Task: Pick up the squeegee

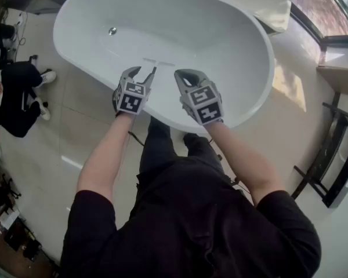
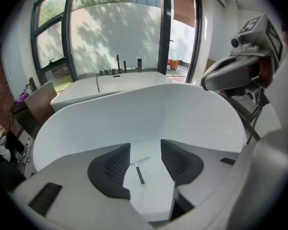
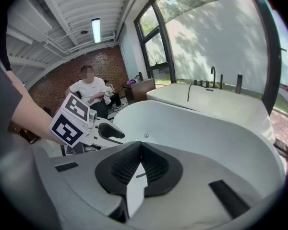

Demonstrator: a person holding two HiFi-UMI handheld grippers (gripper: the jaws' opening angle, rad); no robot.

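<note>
Jaws of the left gripper (image 2: 145, 150) stand apart with nothing pressed between them. The jaws of the right gripper (image 3: 140, 148) are closed together and empty. The squeegee (image 2: 140, 175) lies on the floor of the bathtub (image 1: 261, 45), toward its near rim, framed by the left jaws but untouched. I judge the pick not yet begun: lowering and closing are left. The drain (image 1: 112, 31) is well apart. Only the near rim could hinder the reach.

On my right gripper (image 3: 140, 146) the fingers (image 3: 121, 169) meet tip to tip. The tub (image 3: 197, 128) curves just beyond them; the left gripper (image 3: 114, 137) hangs to their left.
</note>
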